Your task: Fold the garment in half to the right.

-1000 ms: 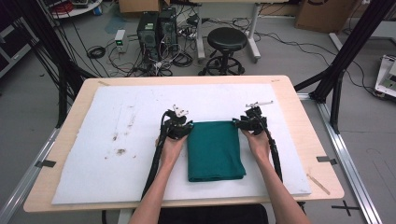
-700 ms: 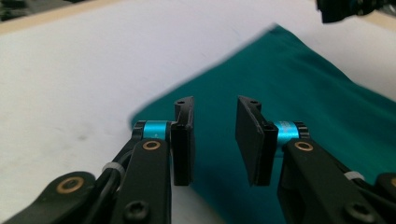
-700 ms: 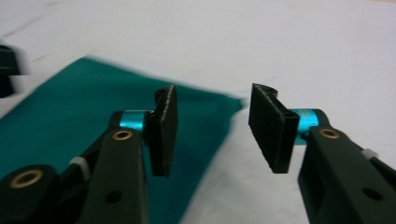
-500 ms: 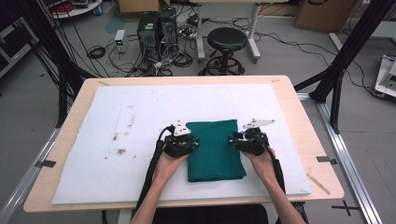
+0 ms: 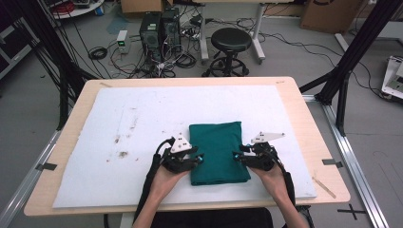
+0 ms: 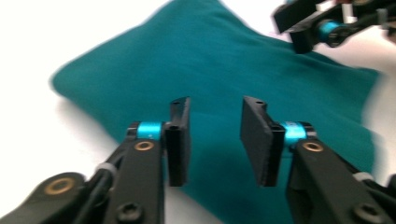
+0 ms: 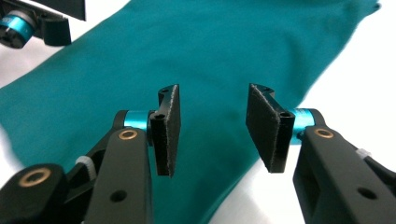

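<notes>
Black stool, computer towers, cardboard box, floor cables

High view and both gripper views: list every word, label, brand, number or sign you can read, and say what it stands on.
No text can be read.
Cardboard box on the floor, top right: a dark mark, too blurred to read.
Floor, bottom right: a black tape cross, a mark, not writing.
Green folded cloth, white mat, left gripper, right gripper: no lettering shows.

place: lab | signs: computer towers, floor cables, black frame struts, stool
</notes>
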The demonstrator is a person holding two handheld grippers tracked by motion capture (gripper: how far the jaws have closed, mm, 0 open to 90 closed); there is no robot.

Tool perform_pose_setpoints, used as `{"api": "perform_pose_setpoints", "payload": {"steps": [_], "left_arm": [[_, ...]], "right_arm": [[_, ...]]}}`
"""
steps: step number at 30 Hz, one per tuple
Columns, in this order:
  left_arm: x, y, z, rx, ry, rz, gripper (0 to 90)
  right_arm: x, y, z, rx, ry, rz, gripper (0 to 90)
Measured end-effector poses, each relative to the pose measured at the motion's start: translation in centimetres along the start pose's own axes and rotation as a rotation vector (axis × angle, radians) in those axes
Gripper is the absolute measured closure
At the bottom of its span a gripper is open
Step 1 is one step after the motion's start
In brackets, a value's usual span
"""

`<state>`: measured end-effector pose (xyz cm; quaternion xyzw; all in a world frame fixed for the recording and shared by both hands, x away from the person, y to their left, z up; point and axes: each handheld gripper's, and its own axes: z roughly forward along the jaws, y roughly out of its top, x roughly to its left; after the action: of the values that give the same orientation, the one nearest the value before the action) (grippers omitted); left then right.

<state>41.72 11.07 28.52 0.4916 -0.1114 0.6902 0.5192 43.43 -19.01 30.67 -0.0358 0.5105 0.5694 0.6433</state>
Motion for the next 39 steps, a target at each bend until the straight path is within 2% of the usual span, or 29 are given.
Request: {"api": "perform_pose_setpoints", "payload": {"steps": [2, 3, 6, 10, 12, 14, 16, 20, 21, 24, 27, 32, 39], "left_arm": [[-0.6, -0.6, -0.1, 0.033, -0.033, 0.027, 58.6], [-0.9, -0.9, 0.0, 0.056, -0.034, 0.044, 59.9], [-1.7, -1.9, 0.3, 0.113, -0.002, 0.103, 64.6], [-2.3, -2.6, 0.0, 0.097, 0.005, 0.116, 69.5], [-2.3, -2.7, -0.2, 0.102, -0.005, 0.131, 69.8], [-1.9, -2.6, -0.4, 0.099, -0.030, 0.111, 68.3], [-1.3, -2.4, -0.7, 0.086, -0.031, 0.080, 59.1], [0.3, -2.0, -2.0, 0.033, 0.019, 0.041, 45.7], [1.1, -1.9, -2.5, 0.020, 0.031, 0.021, 44.4], [3.0, -1.7, -4.0, -0.012, 0.057, -0.005, 39.0], [4.6, -1.8, -5.9, -0.052, 0.111, -0.027, 35.5], [7.0, -2.8, -9.0, -0.128, 0.211, -0.070, 30.0], [9.5, -4.6, -12.5, -0.161, 0.294, -0.119, 26.5]], "right_arm": [[0.8, -0.7, -0.2, 0.019, 0.015, -0.028, 56.4], [1.1, -1.1, -0.3, 0.032, 0.008, -0.048, 57.6], [1.9, -2.1, -0.5, 0.066, -0.013, -0.091, 62.3], [2.1, -2.9, -0.7, 0.097, -0.016, -0.099, 66.4], [2.2, -3.3, -0.8, 0.087, -0.019, -0.105, 66.8], [2.1, -3.5, -0.9, 0.079, -0.008, -0.098, 65.6], [1.9, -3.3, -1.0, 0.074, 0.002, -0.080, 55.5], [1.5, -2.4, -1.3, 0.022, -0.012, -0.053, 38.4], [1.4, -2.2, -1.3, 0.011, -0.016, -0.043, 35.9], [0.7, -1.4, -1.7, -0.062, -0.034, -0.030, 27.1], [0.0, -0.7, -2.1, -0.109, -0.067, -0.014, 21.7], [-1.4, -0.2, -2.6, -0.168, -0.130, 0.016, 20.8], [-3.0, -0.9, -3.6, -0.204, -0.168, 0.040, 20.8]]}}
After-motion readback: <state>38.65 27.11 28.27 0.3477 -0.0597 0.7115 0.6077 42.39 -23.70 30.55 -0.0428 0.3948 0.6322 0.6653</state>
